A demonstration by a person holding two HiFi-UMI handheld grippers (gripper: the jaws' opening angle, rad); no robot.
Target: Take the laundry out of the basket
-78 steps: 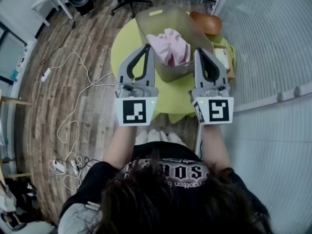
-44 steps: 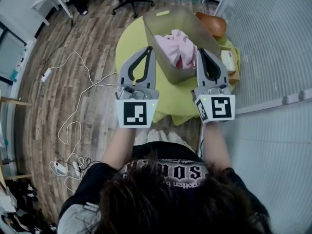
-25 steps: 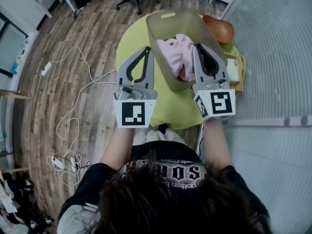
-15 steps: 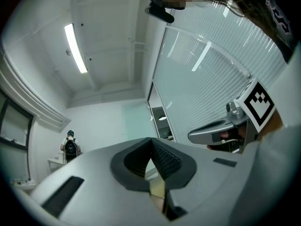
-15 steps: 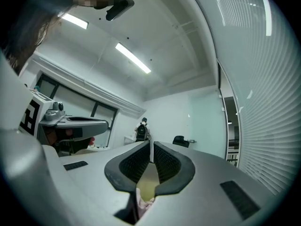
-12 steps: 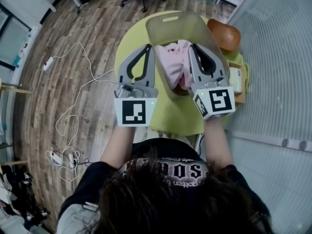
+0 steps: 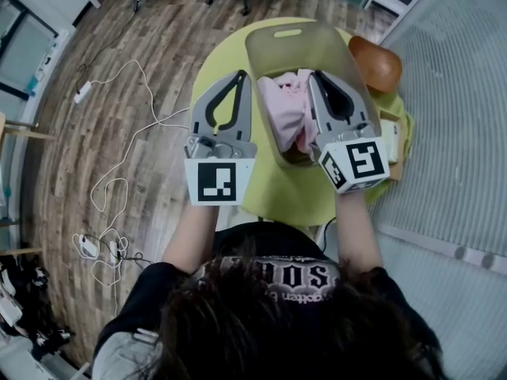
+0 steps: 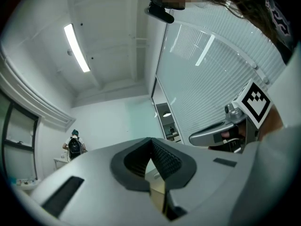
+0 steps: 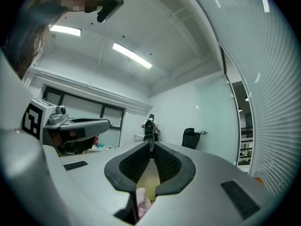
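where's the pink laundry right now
In the head view the pink laundry lies inside the translucent basket on the yellow-green table, upper centre, just left of the right gripper.

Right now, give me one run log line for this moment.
stage: pre-grasp | left gripper: shut, empty, left of basket | right gripper: shut, empty, above basket | basket: on yellow-green table, pink laundry inside
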